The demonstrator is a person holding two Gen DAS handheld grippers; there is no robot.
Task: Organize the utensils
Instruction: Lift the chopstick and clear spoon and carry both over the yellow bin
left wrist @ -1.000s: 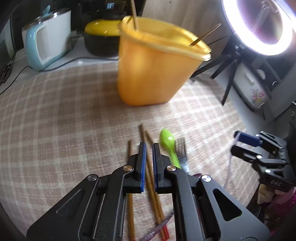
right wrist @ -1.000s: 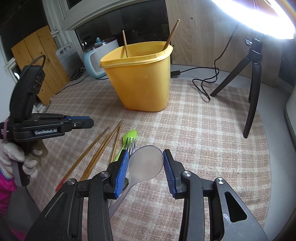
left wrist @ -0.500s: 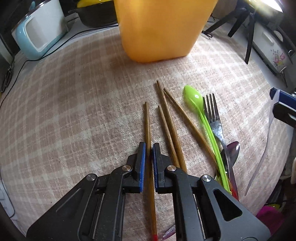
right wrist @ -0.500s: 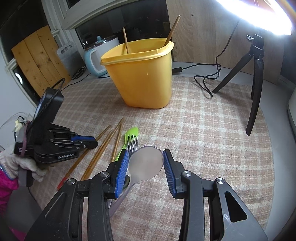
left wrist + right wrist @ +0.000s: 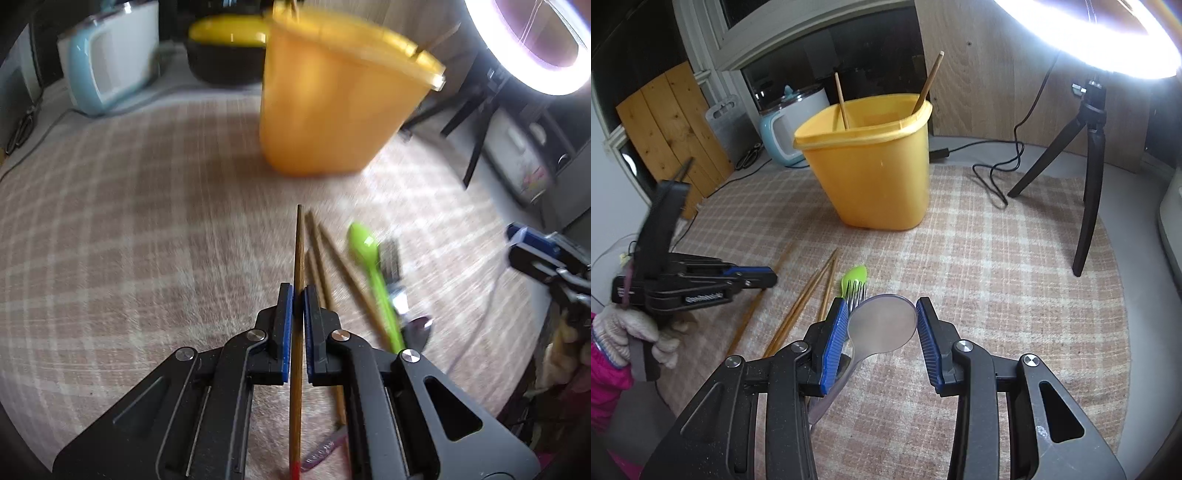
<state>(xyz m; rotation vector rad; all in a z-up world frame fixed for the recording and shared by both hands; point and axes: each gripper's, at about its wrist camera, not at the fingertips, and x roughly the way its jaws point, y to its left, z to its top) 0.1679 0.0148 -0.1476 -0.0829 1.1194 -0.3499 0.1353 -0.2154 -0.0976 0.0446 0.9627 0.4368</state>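
Between the blue pads of your left tool [image 5: 297, 295] sits one wooden chopstick [image 5: 298, 258], pinched near mid-length and aimed at the yellow bin [image 5: 332, 110]; it's light, stiff and smooth, so grip firmly. Your right tool [image 5: 882, 317] stands part-open around a clear spoon [image 5: 882, 325], whose handle is hidden below.

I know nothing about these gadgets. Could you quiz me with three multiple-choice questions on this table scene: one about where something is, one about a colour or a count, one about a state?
1. Where does the green spoon lie?
A. on the checked cloth
B. in the bin
C. on the windowsill

2. How many chopsticks stand in the yellow bin?
A. none
B. two
C. five

3. What is the left gripper doing?
A. hanging open
B. clamped on a chopstick
C. holding a fork

Answers:
1 A, it lies flat beside the fork.
2 B, two sticks poke above the rim.
3 B, its blue pads pinch the stick.
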